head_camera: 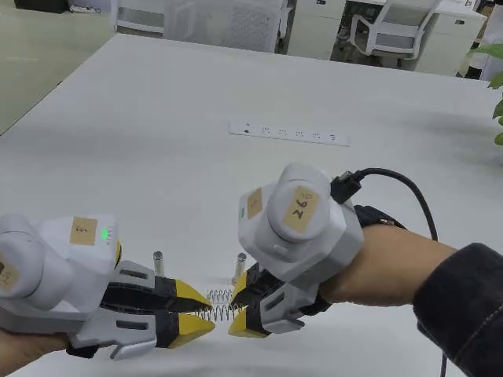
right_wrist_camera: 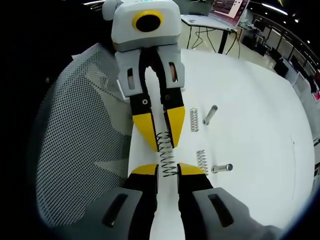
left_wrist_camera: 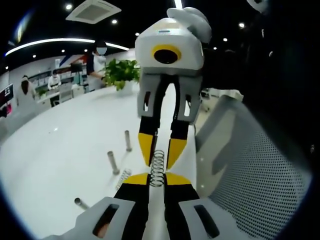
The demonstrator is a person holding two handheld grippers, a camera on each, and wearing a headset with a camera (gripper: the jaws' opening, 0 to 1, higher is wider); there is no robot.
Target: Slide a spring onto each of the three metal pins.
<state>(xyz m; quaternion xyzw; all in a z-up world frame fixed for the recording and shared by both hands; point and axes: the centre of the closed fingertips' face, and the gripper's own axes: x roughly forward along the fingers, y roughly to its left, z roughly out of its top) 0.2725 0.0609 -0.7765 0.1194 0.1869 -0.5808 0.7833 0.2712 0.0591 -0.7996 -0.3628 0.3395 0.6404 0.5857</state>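
Observation:
A small steel spring (head_camera: 223, 312) (left_wrist_camera: 157, 167) (right_wrist_camera: 166, 156) spans the gap between my two grippers, low over the white table (head_camera: 157, 157). My left gripper (head_camera: 211, 312) (left_wrist_camera: 156, 178) is shut on one end. Facing it tip to tip, my right gripper (head_camera: 236, 310) (right_wrist_camera: 168, 170) is shut on the other end. Two short metal pins (head_camera: 158, 263) (head_camera: 240, 267) stand just behind the jaws. In the left gripper view there are three pins (left_wrist_camera: 128, 140) (left_wrist_camera: 113, 162) (left_wrist_camera: 81, 203). Loose springs (right_wrist_camera: 194, 120) (right_wrist_camera: 202, 161) (head_camera: 220, 296) lie by the pins.
A white power strip (head_camera: 288, 133) lies further back on the table. Office chairs (head_camera: 393, 31) stand beyond the far edge, with a plant (head_camera: 495, 86) at the right. A mesh chair back (left_wrist_camera: 250, 165) (right_wrist_camera: 80, 130) is close beside the grippers. A black cable (head_camera: 409, 192) trails from the right gripper.

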